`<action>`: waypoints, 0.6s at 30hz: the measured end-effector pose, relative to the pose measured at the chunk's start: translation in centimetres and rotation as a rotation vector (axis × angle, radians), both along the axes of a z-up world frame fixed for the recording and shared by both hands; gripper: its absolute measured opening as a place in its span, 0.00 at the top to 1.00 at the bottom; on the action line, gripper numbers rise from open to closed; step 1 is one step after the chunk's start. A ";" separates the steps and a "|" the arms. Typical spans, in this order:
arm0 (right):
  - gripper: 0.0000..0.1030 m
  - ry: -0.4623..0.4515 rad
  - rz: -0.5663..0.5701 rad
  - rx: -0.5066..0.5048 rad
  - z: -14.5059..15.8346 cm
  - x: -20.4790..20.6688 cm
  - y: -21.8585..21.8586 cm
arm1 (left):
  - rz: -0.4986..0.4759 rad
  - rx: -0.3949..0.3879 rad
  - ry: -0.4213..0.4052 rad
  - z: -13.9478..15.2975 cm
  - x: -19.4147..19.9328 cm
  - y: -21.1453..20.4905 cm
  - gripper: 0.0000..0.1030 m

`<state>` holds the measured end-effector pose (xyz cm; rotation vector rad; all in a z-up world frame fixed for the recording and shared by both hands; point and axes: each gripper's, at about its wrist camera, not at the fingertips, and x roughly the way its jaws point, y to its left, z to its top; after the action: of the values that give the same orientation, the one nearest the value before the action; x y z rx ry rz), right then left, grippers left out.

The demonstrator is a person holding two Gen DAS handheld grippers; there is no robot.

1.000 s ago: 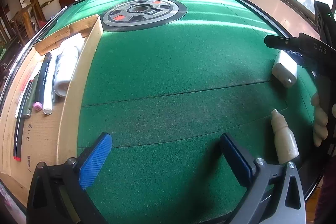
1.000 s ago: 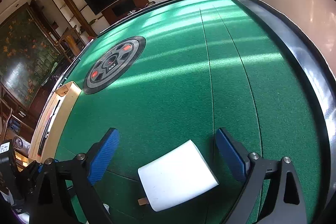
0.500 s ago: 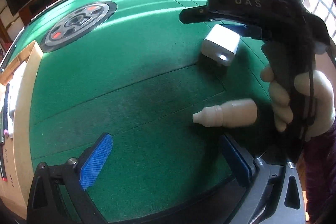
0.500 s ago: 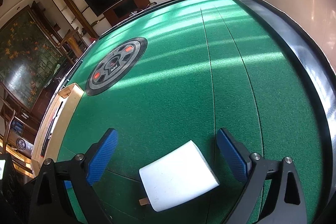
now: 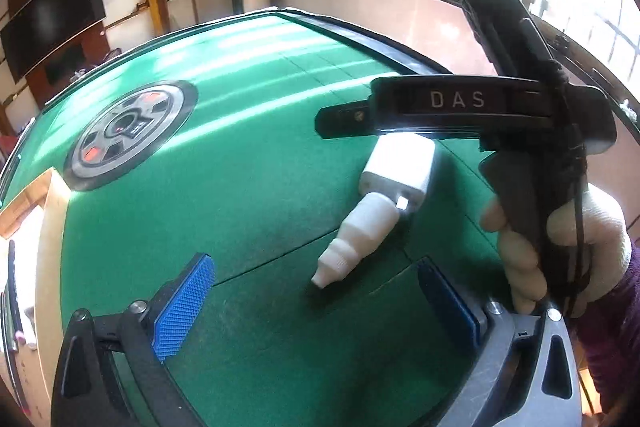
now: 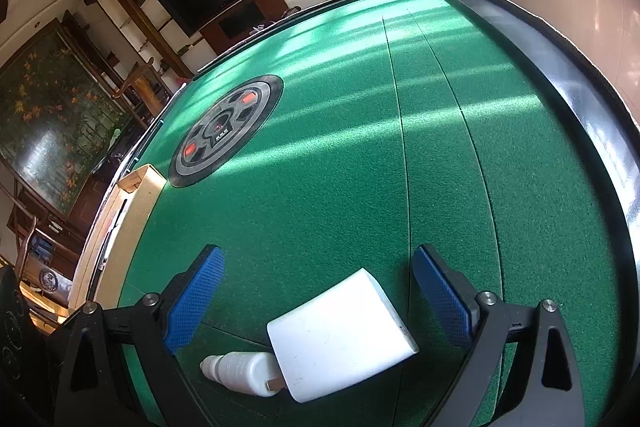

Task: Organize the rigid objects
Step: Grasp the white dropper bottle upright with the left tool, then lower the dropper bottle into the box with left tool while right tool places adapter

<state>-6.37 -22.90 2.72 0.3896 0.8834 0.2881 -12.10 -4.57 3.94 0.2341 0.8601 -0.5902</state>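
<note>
White plastic bottle lay on its side on green felt table, just ahead of left gripper, nozzle end toward it, slightly right of centre between spread blue pads. Long axis ran away from left gripper, up-right toward white charger block; base touching or nearly touching block's plug end, could not tell which. Right gripper hung over the block, fingers wide apart, gripping nothing, block between them. Left gripper likewise released and empty. Judged left nearer the bottle; end-on axis probably called for a wrist turn. Cardboard tray sat far left.
</note>
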 end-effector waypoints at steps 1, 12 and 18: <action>0.07 0.001 -0.002 0.022 0.0 0.0 -0.3 | -0.019 -0.005 0.018 -0.1 0.5 -0.5 0.01; 0.07 0.004 -0.026 0.215 -0.5 0.1 -2.5 | 0.000 0.052 0.096 -1.3 3.0 -2.3 0.73; 0.07 0.002 -0.025 0.205 -0.5 0.1 -2.3 | 0.071 -0.027 0.142 -0.7 3.5 0.9 0.73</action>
<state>-6.26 -25.18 2.24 0.5901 0.8527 0.3567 -8.56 -3.63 3.20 0.1376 0.9930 -0.5570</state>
